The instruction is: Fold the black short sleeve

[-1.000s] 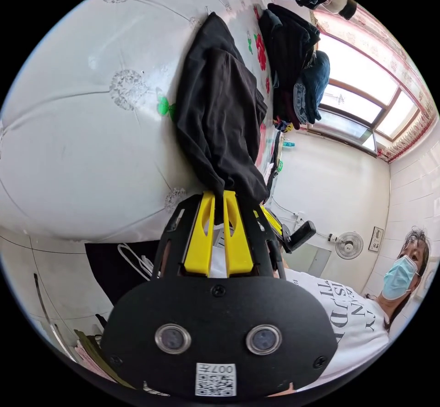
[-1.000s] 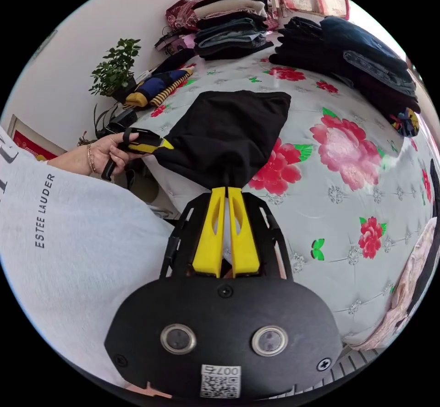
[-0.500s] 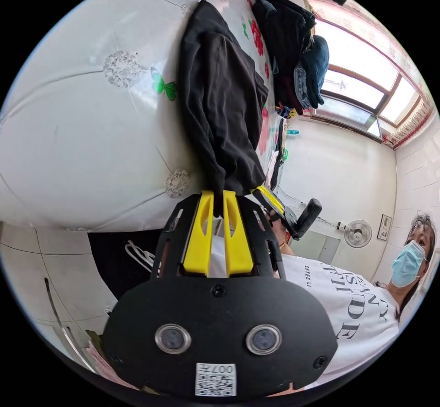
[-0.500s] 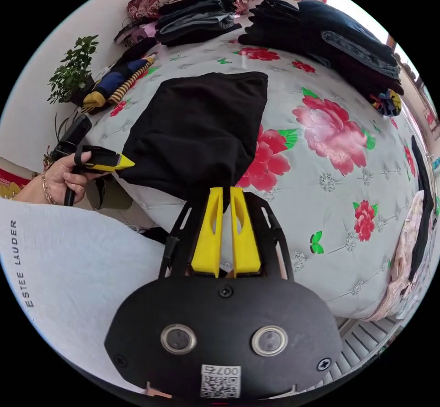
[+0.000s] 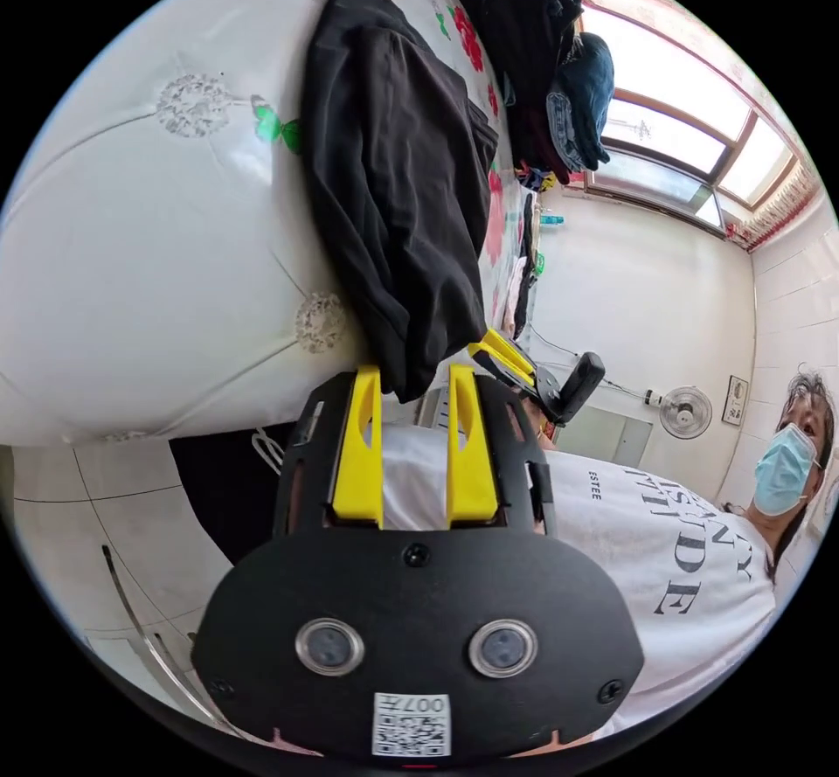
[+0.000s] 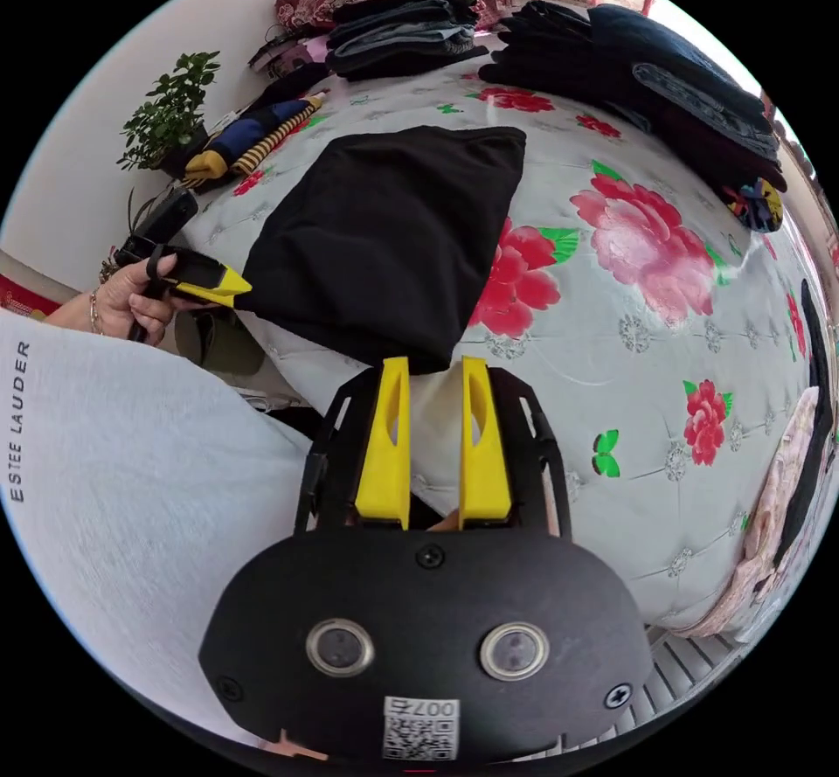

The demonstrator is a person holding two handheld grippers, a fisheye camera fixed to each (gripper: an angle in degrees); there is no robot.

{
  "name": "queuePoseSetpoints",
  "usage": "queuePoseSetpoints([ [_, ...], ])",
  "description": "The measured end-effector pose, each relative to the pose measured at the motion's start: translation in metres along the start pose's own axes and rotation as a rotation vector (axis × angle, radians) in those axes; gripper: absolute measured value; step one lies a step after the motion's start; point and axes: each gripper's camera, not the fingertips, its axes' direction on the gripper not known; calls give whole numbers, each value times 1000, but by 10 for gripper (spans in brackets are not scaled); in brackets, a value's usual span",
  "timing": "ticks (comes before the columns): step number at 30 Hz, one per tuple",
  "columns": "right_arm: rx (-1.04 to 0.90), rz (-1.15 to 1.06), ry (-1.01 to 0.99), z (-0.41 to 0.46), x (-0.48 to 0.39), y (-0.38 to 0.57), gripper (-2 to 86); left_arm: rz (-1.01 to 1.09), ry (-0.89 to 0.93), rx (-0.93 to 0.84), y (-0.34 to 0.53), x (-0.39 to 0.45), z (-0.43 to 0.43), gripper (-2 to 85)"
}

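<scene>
- black short sleeve (image 6: 393,226): folded, underside and inner layers hidden; near corner hangs over the bed (image 6: 664,357) edge.
- left gripper (image 6: 232,285) in right gripper view: jaw gap can't be judged, hand (image 6: 131,305) covers its body.
- clothes stacks (image 6: 411,17): cut off by the frame edge.
- wall picture (image 5: 734,399): too small to tell.

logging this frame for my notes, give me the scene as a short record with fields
garment: black short sleeve, folded, lying on the bed with its near edge hanging over the side
surface: flowered bed cover
left gripper: jaws apart, garment corner between them, unpinched
right gripper: jaws apart at the garment's near edge
background: stacks of folded clothes, potted plant
</scene>
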Motion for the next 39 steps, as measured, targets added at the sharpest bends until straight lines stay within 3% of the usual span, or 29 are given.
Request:
queuePoseSetpoints([
  [4, 168, -5, -24, -61, 22, 10, 3, 80, -112, -9, 13, 6, -8, 29],
  [10, -65, 26, -36, -44, 63, 46, 10, 59, 30, -26, 53, -27, -9, 62],
  [15, 19, 138, -257, -71, 109, 38, 40, 104, 25, 2, 65, -22, -12, 111],
  [17, 11, 249, -431, -63, 143, 29, 51, 101, 65, 32, 58, -21, -8, 122],
  [23, 56, 428, -712, -56, 205, 23, 40, 102, 45, 1, 47, -23, 11, 76],
  [27, -24, 444, -889, -45, 224, 17, 17, 88, 36, 34, 50, -21, 14, 38],
  [33, 228, 382, -1069, -135, 245, 26, 3, 176, 289, 205, 89, 19, -15, 11],
  [39, 204, 257, -1126, -195, 238, 6, 0, 197, 228, 268, 122, 72, -24, 4],
])
